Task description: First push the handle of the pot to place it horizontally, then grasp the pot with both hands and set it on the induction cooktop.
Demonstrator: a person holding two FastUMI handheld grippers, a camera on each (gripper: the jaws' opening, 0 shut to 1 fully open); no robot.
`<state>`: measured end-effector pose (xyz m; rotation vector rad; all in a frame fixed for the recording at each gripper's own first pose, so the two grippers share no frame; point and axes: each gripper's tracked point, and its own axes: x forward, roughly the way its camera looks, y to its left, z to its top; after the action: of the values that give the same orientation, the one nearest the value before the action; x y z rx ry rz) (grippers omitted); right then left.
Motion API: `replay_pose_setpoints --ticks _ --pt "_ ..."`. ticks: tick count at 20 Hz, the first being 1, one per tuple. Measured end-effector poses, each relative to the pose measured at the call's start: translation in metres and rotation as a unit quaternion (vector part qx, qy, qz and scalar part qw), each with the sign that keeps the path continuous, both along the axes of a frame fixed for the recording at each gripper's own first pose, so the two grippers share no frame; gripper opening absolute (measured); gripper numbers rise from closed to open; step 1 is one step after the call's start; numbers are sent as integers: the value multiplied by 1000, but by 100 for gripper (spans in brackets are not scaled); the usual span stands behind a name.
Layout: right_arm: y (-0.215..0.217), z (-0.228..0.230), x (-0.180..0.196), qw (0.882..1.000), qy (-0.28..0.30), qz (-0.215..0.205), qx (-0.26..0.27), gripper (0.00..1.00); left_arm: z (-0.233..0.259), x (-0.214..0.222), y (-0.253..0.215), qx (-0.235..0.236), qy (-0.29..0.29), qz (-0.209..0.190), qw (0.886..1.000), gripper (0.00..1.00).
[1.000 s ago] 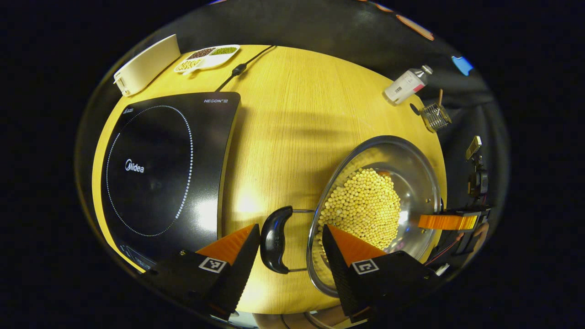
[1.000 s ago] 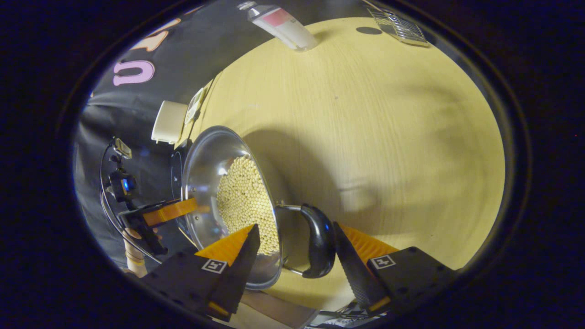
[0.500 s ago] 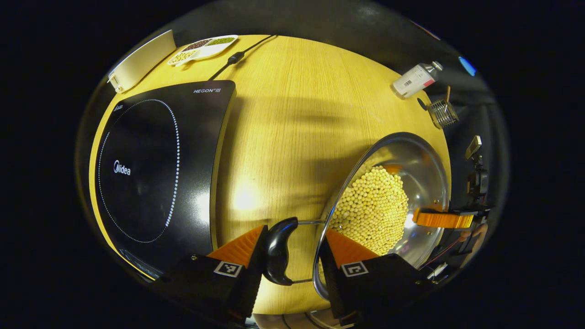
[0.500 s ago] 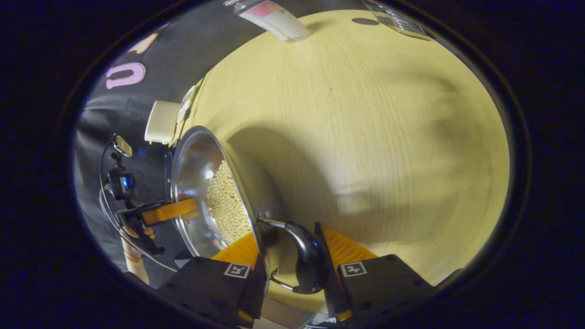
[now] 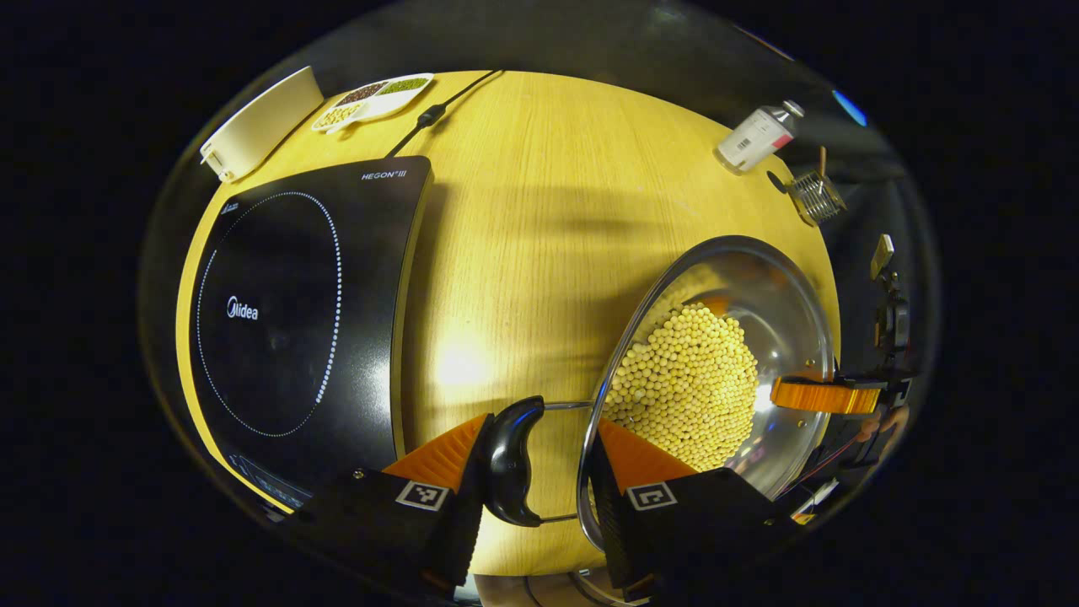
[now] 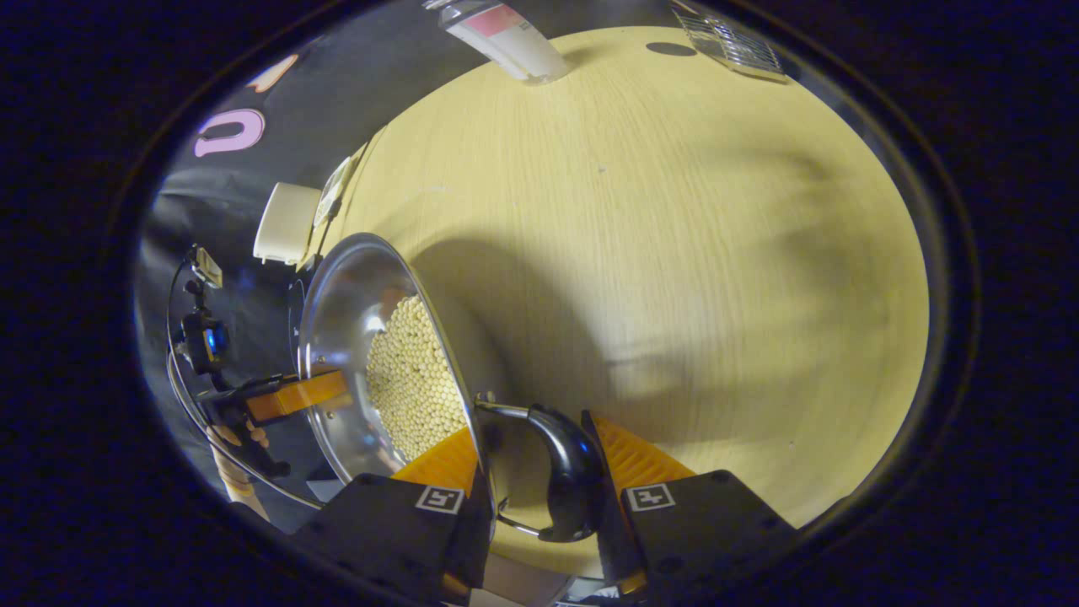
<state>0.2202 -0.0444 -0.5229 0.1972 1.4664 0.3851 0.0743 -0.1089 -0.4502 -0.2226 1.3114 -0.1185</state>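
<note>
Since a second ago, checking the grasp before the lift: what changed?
Both grippers narrowed: the left gripper onto the pot's near handle and rim, the right gripper onto the opposite handle. The pot looks slightly tilted. The induction cooktop and table items stayed put.

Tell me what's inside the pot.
The pot holds a heap of small round yellow beans, piled toward the side near the left claw. Bare shiny metal shows on the opposite inner wall. The pot's bottom under the heap is covered.
</note>
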Motion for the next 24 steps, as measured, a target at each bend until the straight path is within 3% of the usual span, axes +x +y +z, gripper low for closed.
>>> replay_pose_setpoints --ticks 1,2,4,5,11,13,15,16,17,18,20,22,24 --pt "-4 8 -6 1000 -2 0 0 55 4 -6 -1 -3 1 0 1000 63" --pt "-8 15 -12 1000 -5 1 -2 50 8 -10 -3 -8 2 1 1000 60" --pt "-12 24 -22 1000 -5 0 -9 50 13 -22 -5 -16 11 1 1000 63" --pt "-13 28 -29 1000 -4 -1 -12 55 16 -28 -6 -19 15 -2 1000 65" --pt "-14 51 -72 1000 -9 -1 -26 50 30 -70 3 -33 38 -5 999 65" --pt "-7 56 -87 1000 -9 -2 -26 55 36 -81 13 -29 46 -8 998 65" --pt "1 61 -99 1000 -5 -11 -23 51 43 -87 22 -26 48 -17 998 65" --pt "6 63 -104 1000 -5 -15 -23 55 47 -89 28 -24 46 -23 998 62" --pt "12 65 -109 1000 -6 -20 -22 51 49 -88 35 -22 43 -29 998 63" --pt "18 67 -111 999 -8 -25 -22 55 52 -88 41 -21 40 -34 998 63" --pt "32 72 -119 999 -15 -36 -24 55 56 -87 56 -23 35 -46 998 62" --pt "50 76 -126 998 -24 -47 -27 51 59 -85 73 -27 27 -57 998 62" --pt "69 77 -134 997 -30 -60 -32 55 62 -83 94 -30 19 -68 997 63"
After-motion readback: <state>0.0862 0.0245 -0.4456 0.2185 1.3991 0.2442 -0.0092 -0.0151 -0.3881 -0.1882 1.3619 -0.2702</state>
